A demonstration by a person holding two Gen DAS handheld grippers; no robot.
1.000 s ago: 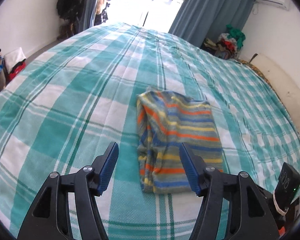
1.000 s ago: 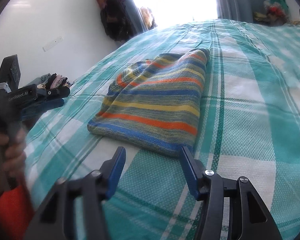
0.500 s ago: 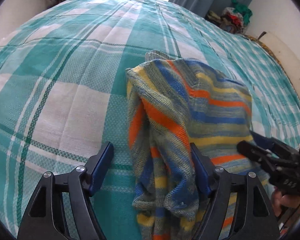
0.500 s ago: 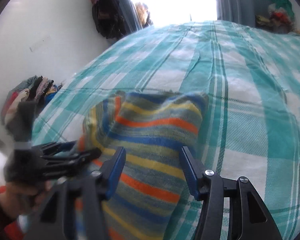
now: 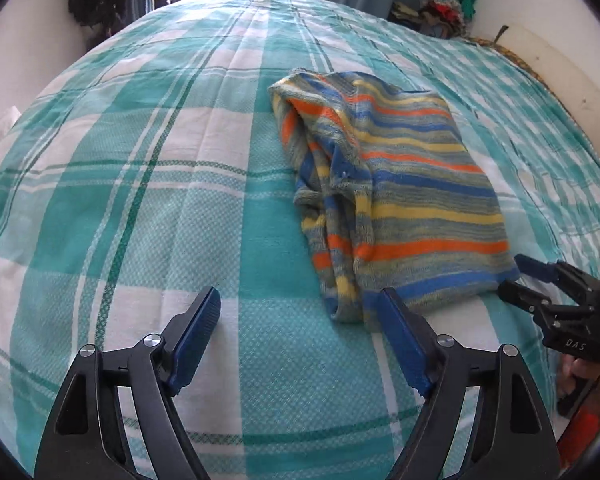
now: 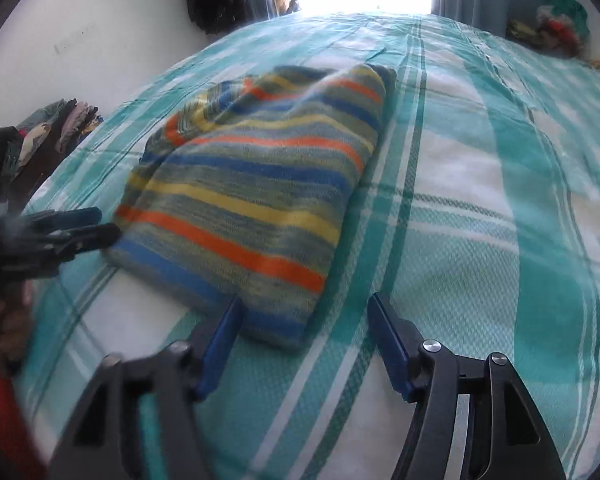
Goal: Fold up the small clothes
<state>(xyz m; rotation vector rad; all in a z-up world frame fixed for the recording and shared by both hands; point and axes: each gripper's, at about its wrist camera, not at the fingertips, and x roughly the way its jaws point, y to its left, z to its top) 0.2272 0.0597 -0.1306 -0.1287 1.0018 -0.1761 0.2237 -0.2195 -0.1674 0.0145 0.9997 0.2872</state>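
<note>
- Left gripper (image 5: 300, 332): jaws spread, just been opening, nothing between them, only bedspread; striped garment's near edge just beside the right pad.
- Right gripper (image 6: 304, 330): jaws spread, likewise just been opening, straddling the garment's near corner without pressing it.
- Striped garment (image 5: 396, 192): lying folded on the bed (image 5: 140, 152), bunched along its left side, apparently let go to settle flat.
- Likely next: smoothing or another fold.

A folded garment (image 5: 400, 200) lies on the bed (image 5: 140, 200), near its middle. The left gripper (image 5: 300, 336) sits before the garment's near left corner, the right gripper (image 6: 304, 340) at its near right corner, perhaps touching. Clothes piles (image 5: 448, 8) lie beyond the bed.
</note>
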